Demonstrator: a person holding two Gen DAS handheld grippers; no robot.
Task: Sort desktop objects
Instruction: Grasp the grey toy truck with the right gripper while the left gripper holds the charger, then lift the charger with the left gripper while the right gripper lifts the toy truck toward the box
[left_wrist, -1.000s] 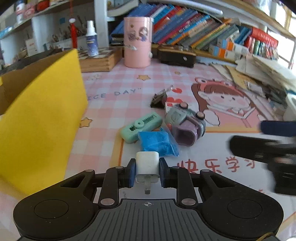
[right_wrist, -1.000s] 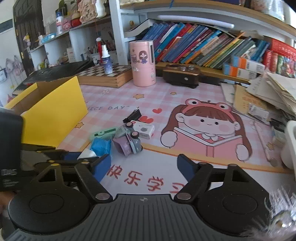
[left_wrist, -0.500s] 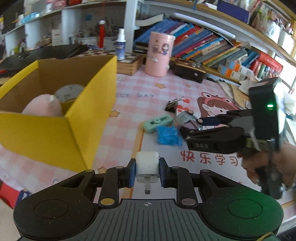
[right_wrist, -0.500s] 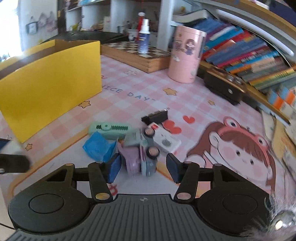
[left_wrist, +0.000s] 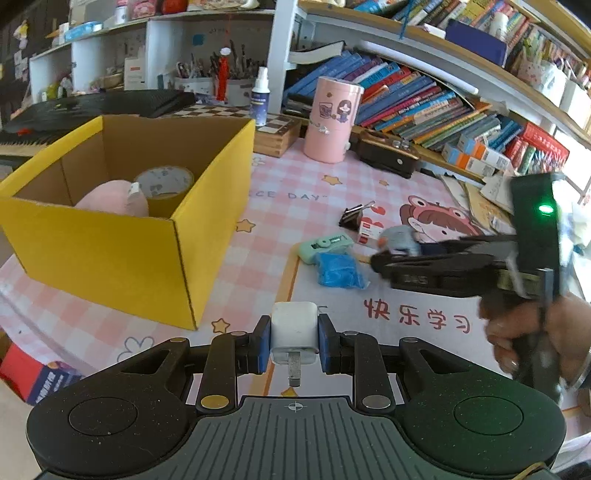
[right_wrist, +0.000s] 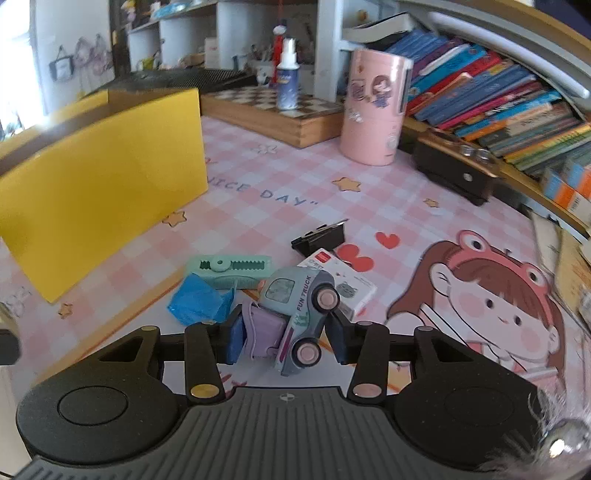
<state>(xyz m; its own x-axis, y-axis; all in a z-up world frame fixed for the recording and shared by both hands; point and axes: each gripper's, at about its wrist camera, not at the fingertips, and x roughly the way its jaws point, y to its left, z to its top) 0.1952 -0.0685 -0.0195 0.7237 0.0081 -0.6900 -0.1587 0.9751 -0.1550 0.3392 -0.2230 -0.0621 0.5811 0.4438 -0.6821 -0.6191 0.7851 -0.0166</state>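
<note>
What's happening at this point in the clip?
A person is clearing a desk into a yellow cardboard box, which already holds a pink plush toy and a tape roll. The left hand-held gripper is shut on a white charger plug, off the mat. The right hand-held gripper brackets a toy truck in the pile; whether it grips is unclear.

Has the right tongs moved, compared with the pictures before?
Yes. The right tongs have closed in on the toy truck, which now sits between their pads; earlier it lay well ahead, near the green stapler.
</note>
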